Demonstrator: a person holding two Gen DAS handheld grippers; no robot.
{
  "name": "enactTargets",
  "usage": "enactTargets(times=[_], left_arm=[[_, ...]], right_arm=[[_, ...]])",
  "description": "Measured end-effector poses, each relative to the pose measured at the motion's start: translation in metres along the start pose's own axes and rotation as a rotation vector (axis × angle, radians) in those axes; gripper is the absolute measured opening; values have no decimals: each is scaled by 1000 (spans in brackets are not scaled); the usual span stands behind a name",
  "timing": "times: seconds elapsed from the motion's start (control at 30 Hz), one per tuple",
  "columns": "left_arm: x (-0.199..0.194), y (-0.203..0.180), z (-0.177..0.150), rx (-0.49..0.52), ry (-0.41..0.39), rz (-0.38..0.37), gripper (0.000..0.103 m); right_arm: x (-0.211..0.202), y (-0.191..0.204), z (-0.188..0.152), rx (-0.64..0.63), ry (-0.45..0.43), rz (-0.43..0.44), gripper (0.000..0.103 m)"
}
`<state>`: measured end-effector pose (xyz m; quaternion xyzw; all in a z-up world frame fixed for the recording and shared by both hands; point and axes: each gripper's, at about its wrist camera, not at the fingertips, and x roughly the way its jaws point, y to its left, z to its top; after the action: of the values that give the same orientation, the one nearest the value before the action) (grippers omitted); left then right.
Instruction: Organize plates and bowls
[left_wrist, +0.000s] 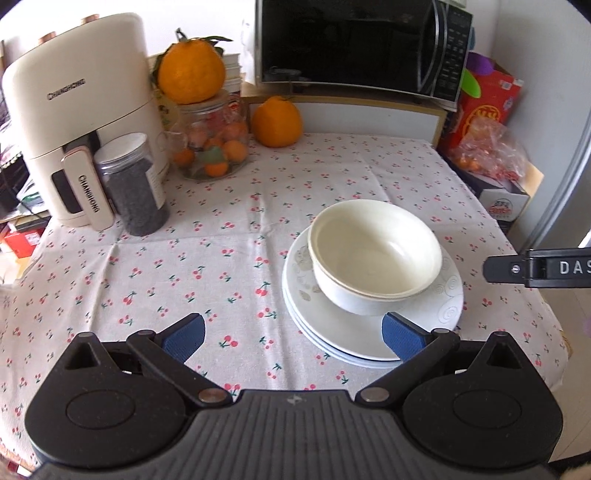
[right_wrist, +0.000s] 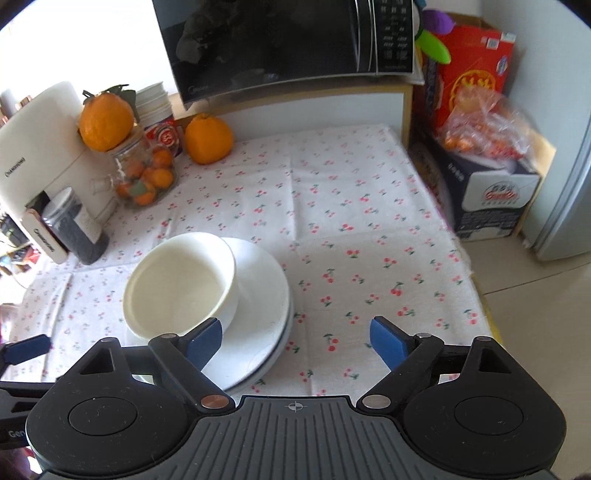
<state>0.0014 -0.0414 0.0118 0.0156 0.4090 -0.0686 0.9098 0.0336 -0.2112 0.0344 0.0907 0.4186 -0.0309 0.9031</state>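
Observation:
Two nested white bowls (left_wrist: 375, 254) (right_wrist: 181, 284) sit on a stack of white plates (left_wrist: 439, 299) (right_wrist: 266, 288) on the cherry-print tablecloth. My left gripper (left_wrist: 293, 338) is open just in front of the stack; its right blue pad overlaps the plates' near rim and nothing lies between the pads. My right gripper (right_wrist: 295, 339) is open too, to the right of the stack, with only cloth between its pads; its left pad overlaps the bowls' near edge in the picture. One finger of the right gripper (left_wrist: 517, 267) reaches into the left wrist view from the right edge.
A cream air fryer (left_wrist: 70, 122), a dark-filled jar (left_wrist: 133, 184), a glass jar of small oranges (left_wrist: 212, 144) with an orange on top, and a loose orange (left_wrist: 275, 122) line the table's back left. A microwave (left_wrist: 354, 44) stands behind. Boxes and a bag (right_wrist: 484, 125) crowd the right.

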Motion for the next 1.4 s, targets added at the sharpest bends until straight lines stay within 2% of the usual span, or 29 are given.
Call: enactTargets(times=[0.13, 0.23, 0.43, 0.57, 1.4], left_arm=[[-4, -2, -1, -16, -6, 42, 103], [-7, -3, -1, -24, -4, 41, 103], [-2, -2, -7, -65, 69, 22, 103], [1, -1, -10, -70, 94, 43, 103], [-2, -3, -12, -45, 82, 91, 103]], right_arm=[[-7, 10, -5, -24, -22, 0, 94], [-8, 19, -9, -47, -20, -7, 95], [-5, 26, -13, -68, -17, -36, 95], [-3, 25, -14, -58, -12, -46, 95], [3, 30, -21, -81, 9, -59, 95]])
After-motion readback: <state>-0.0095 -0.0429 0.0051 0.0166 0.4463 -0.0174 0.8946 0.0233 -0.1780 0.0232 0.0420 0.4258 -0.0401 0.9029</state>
